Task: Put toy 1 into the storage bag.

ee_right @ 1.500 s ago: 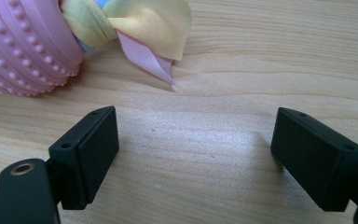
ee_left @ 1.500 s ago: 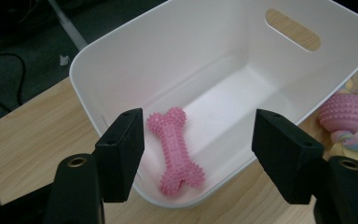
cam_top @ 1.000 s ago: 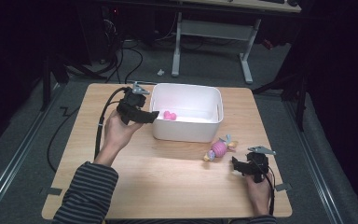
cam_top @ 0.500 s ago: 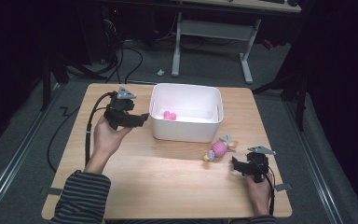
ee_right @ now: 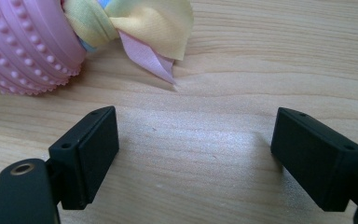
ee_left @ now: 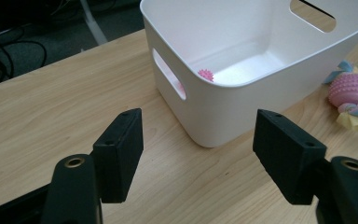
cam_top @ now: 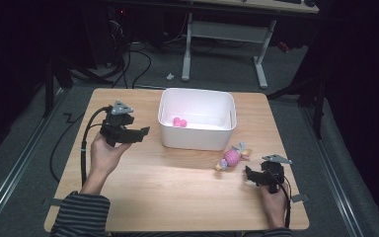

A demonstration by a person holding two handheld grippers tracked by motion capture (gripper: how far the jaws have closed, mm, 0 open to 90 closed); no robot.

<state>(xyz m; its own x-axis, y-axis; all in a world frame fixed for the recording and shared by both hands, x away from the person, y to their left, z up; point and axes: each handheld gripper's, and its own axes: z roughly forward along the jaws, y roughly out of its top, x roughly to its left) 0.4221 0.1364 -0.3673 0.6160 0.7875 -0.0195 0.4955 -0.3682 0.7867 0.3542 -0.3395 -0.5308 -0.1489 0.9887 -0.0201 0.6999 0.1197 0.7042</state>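
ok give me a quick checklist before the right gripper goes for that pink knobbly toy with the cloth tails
1. Right gripper jaws open, nothing between them: ok.
2. Pink knobbly toy with pastel cloth tails lying free on the wooden table: ok.
3. Toy lined up between the right jaws: not ok, it sits ahead and off to one side.
4. White plastic bin upright with room inside, one small pink spiky ball in it: ok.
5. Left gripper open, clear of the bin: ok.

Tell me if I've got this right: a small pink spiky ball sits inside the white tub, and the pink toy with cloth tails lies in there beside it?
Not quite. The small pink spiky ball is inside the white tub, but the pink toy with cloth tails lies outside it, on the table by the tub's near right corner. The high view shows this.
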